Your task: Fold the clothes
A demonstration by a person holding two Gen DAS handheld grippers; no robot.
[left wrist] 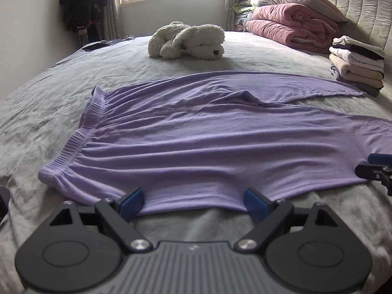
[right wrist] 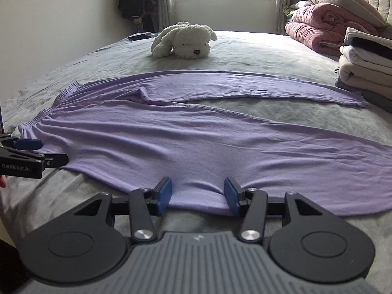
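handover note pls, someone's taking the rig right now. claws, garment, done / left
Left claw: open, straddling the near hem of the purple pants, close to the waistband.
Right claw: open, straddling the same hem further toward the legs.
Pants lie spread flat on the grey bed, legs apart, unfolded.
Done: a folded stack sits by the headboard.
Left: close both claws on the hem, fold the pants, add them to the stack.

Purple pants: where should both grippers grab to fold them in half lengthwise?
Grip the purple pants along the near leg's outer edge, coming in low from the near side. That edge lies flat between the open left gripper and right gripper already.
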